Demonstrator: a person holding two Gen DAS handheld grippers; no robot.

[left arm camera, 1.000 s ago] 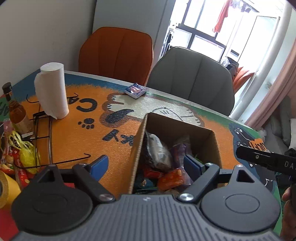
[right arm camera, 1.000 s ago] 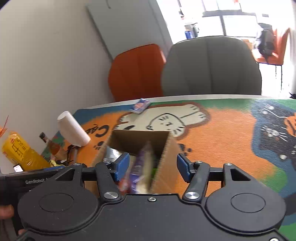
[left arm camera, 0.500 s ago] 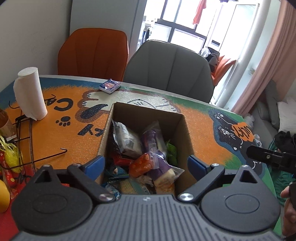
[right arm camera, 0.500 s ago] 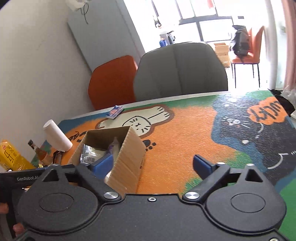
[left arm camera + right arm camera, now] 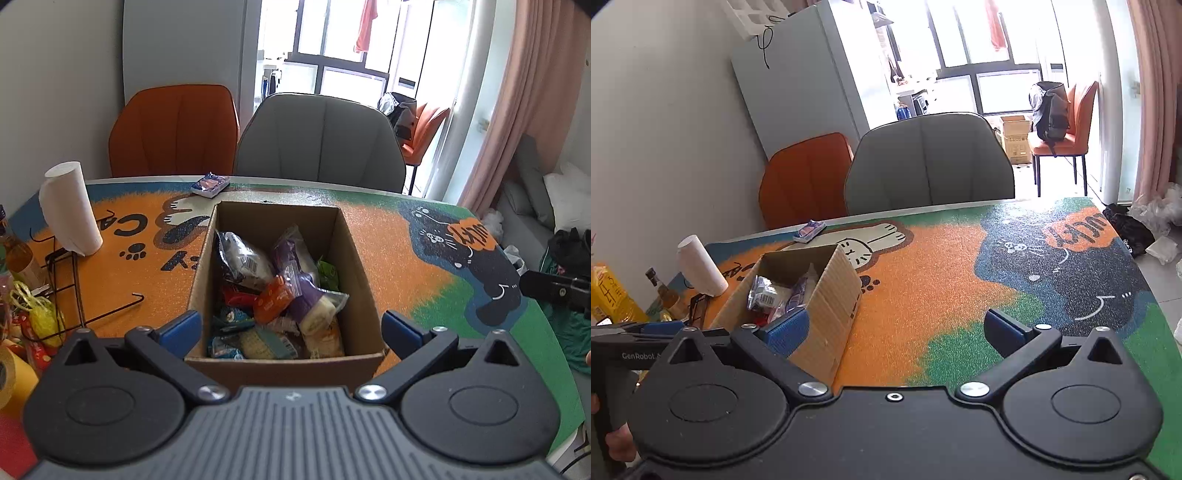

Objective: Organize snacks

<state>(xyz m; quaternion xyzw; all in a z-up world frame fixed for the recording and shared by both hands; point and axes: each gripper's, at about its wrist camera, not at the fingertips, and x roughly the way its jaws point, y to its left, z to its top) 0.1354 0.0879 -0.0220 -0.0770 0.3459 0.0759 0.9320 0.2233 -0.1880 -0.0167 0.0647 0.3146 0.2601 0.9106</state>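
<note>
An open cardboard box (image 5: 277,218) stands on the cat-print table mat (image 5: 406,258), filled with several snack packets (image 5: 280,295). My left gripper (image 5: 291,328) hovers at the box's near end. Its jaws are opening, and its blue fingers straddle the two near corners without a clear press. My right gripper (image 5: 895,328) is to the right of the box (image 5: 831,295), its jaws also opening, with only mat between them. Its left finger overlaps the box's side wall in the right wrist view. A small blue packet (image 5: 210,185) lies at the table's far edge.
A paper towel roll (image 5: 68,210), a black wire rack (image 5: 74,280), a bottle (image 5: 14,254) and yellow bags crowd the left end. An orange chair (image 5: 173,129) and a grey chair (image 5: 321,140) stand behind the table. The mat right of the box is bare.
The right gripper let a purple packet go into the box, opened wide and drew off to the right. The left gripper widened and swung until the box sat centred between its fingers.
</note>
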